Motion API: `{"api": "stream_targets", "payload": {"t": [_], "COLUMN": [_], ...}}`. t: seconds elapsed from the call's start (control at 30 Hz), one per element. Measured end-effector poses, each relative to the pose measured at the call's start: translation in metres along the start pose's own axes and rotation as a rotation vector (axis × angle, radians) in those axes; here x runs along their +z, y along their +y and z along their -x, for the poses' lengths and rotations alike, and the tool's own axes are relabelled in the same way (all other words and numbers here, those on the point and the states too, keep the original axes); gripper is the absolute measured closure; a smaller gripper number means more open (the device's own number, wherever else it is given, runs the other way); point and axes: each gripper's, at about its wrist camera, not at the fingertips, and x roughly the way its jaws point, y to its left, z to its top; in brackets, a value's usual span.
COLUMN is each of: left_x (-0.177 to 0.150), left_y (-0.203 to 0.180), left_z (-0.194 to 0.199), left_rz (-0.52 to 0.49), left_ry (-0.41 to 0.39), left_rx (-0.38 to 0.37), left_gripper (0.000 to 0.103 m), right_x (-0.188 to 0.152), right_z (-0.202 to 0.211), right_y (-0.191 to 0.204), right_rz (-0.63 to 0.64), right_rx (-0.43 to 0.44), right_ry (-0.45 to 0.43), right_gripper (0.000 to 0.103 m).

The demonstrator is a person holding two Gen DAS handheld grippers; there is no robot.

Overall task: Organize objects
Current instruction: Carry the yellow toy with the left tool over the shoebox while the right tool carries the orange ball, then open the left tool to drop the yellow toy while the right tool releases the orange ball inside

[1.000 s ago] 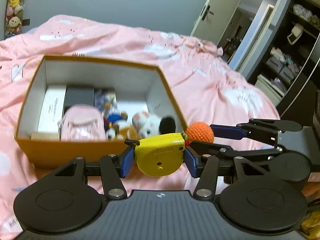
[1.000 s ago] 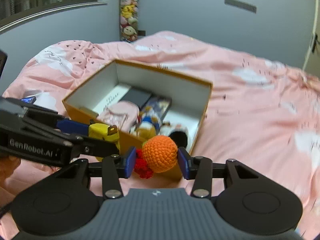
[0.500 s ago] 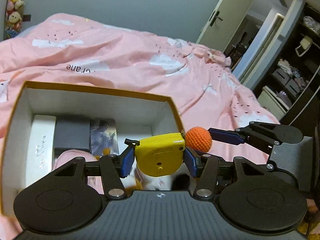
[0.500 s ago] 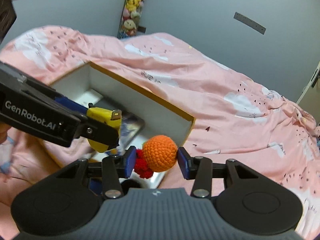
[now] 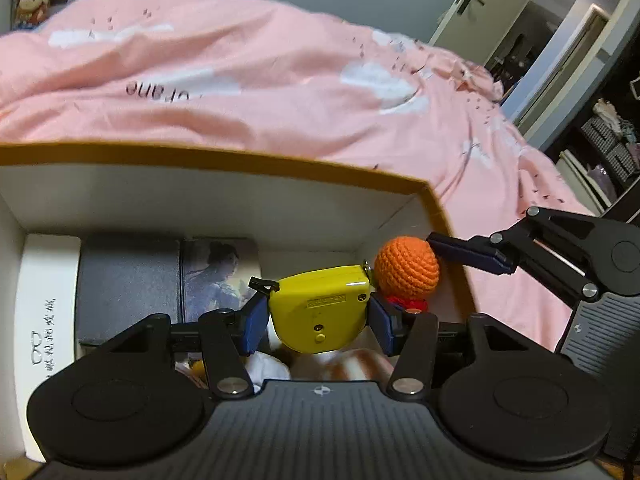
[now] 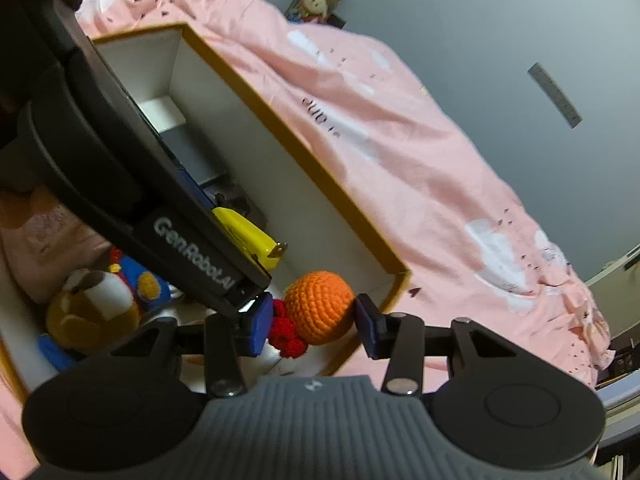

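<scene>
My left gripper [image 5: 318,318] is shut on a yellow tape measure [image 5: 320,312], held inside the orange box [image 5: 224,160] near its right end. Just to its right hangs an orange crochet ball [image 5: 406,268] with red bits under it, gripped by my right gripper [image 6: 316,322]. In the right wrist view the ball [image 6: 320,306] hovers over the box's near corner, with the tape measure [image 6: 250,236] and the left gripper's arm beside it on the left.
The box [image 6: 320,176] holds a white case [image 5: 48,304], a dark case [image 5: 128,280], a picture card [image 5: 218,268], a pink pouch [image 6: 44,236] and plush toys [image 6: 96,300]. It sits on a pink duvet [image 5: 280,80]. A doorway and shelves lie at the right.
Both grippers moved forward and down over the box with their objects still gripped. The right wrist view has rolled, so the box now runs diagonally.
</scene>
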Motion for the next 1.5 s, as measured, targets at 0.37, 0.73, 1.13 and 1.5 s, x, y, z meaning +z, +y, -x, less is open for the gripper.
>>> {"api": "stream_targets", "payload": {"t": [0.37,0.73,1.13,1.5], "left_x": [0.009,0.011,0.006,-0.029], "left_y": [0.004,0.002,-0.003,-0.028], "left_z": [-0.031,-0.033,0.000,0.083], "left_rz": [-0.007,-0.002,0.002,-0.085], "left_ry": [0.088,0.064,-0.056,-0.284], "left_rx": [0.029,0.042,0.082,0.204], "left_gripper": [0.042,0.038,0.034,0.033], "right_x": [0.002,0.000,-0.001,-0.013], "right_z": [-0.033,-0.028,0.000,0.069], "right_y": [0.008,0.006,0.002,-0.005], "right_rz": [0.135,0.136,0.104,-0.134], "right_rx": [-0.018,-0.004,-0.006,0.091], "right_ry": [0.048,0.045,0.020,-0.043], "right_gripper": [0.055,0.055,0.048,0.030]}}
